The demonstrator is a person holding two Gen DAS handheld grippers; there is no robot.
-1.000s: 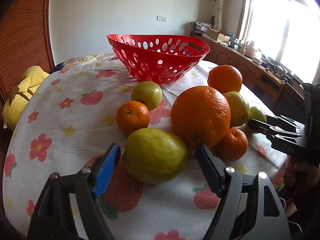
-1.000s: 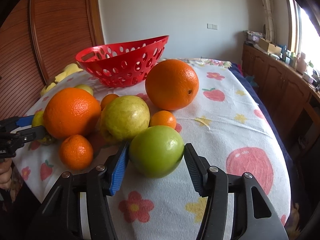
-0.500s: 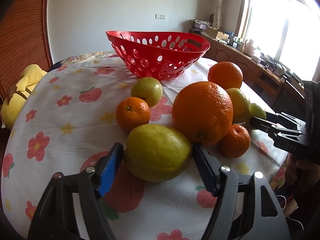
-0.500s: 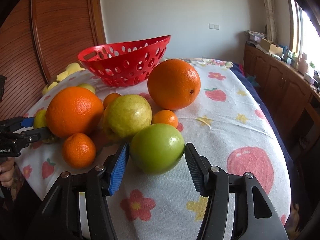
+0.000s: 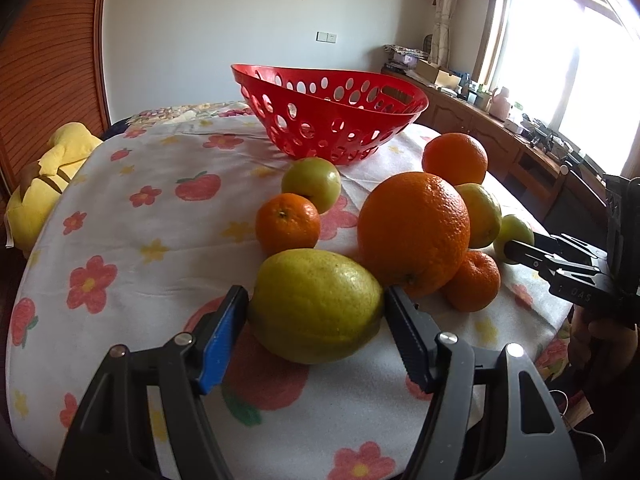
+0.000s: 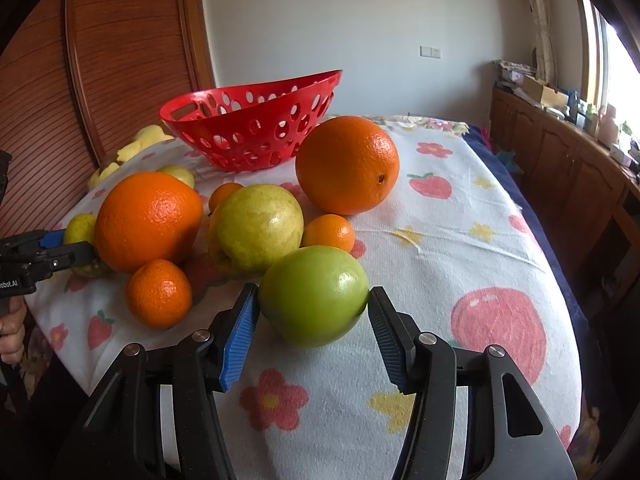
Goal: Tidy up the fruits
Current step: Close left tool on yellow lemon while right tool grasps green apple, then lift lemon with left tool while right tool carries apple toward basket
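Note:
A yellow-green pear lies on the flowered tablecloth between the jaws of my left gripper; the jaws are closing and both pads touch its sides. My right gripper is shut on a green apple, with a pad pressing each side. The red perforated basket stands behind, with nothing visible in it. Between lie a big orange, a second orange, a second pear, a small green fruit and mandarins. The right gripper also shows at the left wrist view's right edge.
A yellow plush toy sits off the table's left edge. Wooden cabinets with clutter run under the window on the right. The tablecloth drops off at the rounded table edge. A person's hand holds the left gripper.
My left gripper's jaws have narrowed from a loose gap until both pads meet the yellow-green pear. The right gripper and green apple have stayed as they were.

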